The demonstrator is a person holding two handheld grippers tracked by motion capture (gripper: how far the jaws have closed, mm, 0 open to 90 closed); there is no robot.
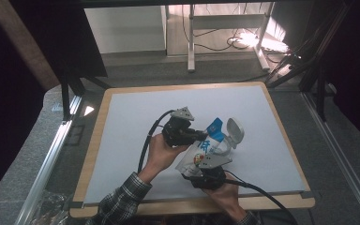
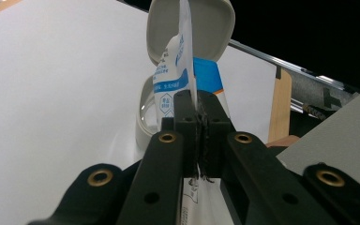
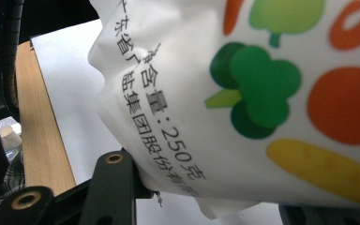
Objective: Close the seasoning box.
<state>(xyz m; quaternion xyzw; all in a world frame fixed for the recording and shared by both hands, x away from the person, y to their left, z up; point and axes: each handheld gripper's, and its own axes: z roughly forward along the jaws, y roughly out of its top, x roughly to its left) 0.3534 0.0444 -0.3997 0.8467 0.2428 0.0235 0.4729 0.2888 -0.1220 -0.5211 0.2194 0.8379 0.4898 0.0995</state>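
your left gripper [image 2: 198, 123] clamped on pouch [image 1: 206, 147] top edge, right gripper [image 1: 205, 174] gripping pouch bottom. pouch held off white mat [image 1: 136, 140], long axis running up toward open-lid container [image 1: 232, 136]. mouth end sits beside container, left nearer; tilt from there.

The white bag [image 3: 243, 108] carries a line of black Chinese characters running toward five o'clock in the right gripper view, with "250克" readable in it. Its blue print in the left gripper view seems to be text, too blurred to read.
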